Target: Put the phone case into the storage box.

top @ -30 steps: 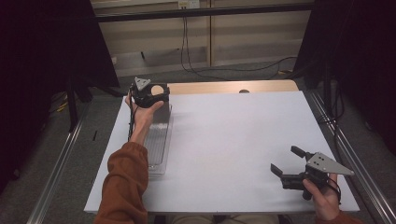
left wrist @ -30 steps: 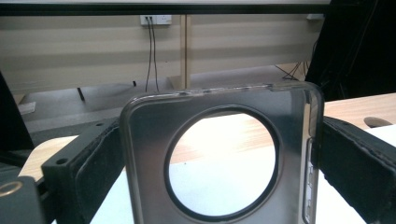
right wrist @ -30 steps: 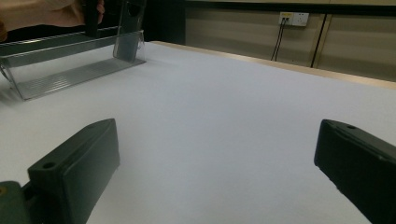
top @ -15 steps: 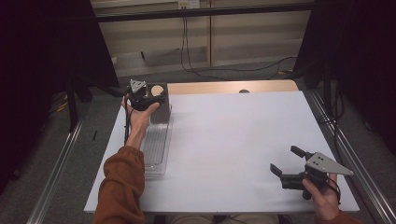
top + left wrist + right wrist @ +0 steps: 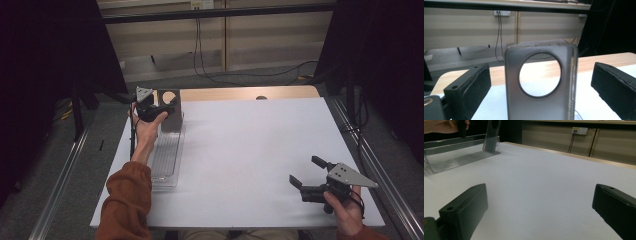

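Two grippers are at work over the white tabletop [image 5: 250, 150]. Nearest the person, at the front right corner, the right gripper [image 5: 306, 175] is held low over bare tabletop, its jaws spread wide with nothing between them; the right gripper view shows both black jaws apart above the white surface. Farther off, along the left edge, a clear plastic tray [image 5: 167, 160] lies lengthwise on the tabletop. At its far end a grey phone case [image 5: 170, 111] with a round cut-out stands upright, its foot inside the tray. The left gripper [image 5: 159, 107] is held just at the case; in the left gripper view the case [image 5: 541, 87] stands between the two jaws, which are spread, with a gap showing on each side.
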`<state>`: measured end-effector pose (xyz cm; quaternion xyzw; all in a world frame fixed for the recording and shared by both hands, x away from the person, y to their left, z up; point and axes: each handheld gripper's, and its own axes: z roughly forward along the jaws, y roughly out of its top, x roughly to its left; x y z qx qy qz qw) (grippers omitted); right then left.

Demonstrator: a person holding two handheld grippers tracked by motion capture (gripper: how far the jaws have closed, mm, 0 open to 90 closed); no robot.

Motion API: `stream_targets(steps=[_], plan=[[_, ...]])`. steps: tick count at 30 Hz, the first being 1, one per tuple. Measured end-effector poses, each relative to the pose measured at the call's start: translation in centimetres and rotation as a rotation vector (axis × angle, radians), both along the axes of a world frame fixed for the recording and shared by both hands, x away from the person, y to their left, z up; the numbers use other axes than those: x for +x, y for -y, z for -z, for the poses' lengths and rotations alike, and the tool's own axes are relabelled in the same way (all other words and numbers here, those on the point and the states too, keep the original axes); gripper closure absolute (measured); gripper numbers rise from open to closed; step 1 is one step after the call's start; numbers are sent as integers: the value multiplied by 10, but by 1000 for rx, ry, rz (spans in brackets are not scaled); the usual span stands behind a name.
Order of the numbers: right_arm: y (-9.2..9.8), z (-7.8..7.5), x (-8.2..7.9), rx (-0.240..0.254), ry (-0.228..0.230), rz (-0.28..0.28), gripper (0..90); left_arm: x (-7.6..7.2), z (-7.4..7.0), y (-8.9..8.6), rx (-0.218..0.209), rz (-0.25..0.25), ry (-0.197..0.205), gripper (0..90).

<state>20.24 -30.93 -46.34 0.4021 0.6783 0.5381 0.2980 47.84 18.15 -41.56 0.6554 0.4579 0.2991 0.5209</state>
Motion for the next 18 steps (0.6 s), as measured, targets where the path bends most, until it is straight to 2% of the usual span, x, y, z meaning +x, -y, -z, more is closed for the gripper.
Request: stream_targets(steps=[4, 10, 11, 14, 17, 18], plan=[[1, 0, 0, 6, -5, 2, 0, -6, -3, -2, 10, 18, -1, 30], [2, 2, 2, 2, -3, 0, 0, -17, -9, -12, -17, 52, 4, 42], [2, 2, 3, 3, -4, 0, 0, -19, -10, -14, -32, 68, 4, 41], [2, 2, 3, 2, -6, -1, 0, -25, -11, -19, -58, 69, 13, 41], [2, 2, 4, -1, -3, 3, 0, -31, -13, -23, -43, 82, 25, 21], [2, 2, 4, -2, -5, 5, 0, -34, -13, -23, -62, 92, 36, 22]])
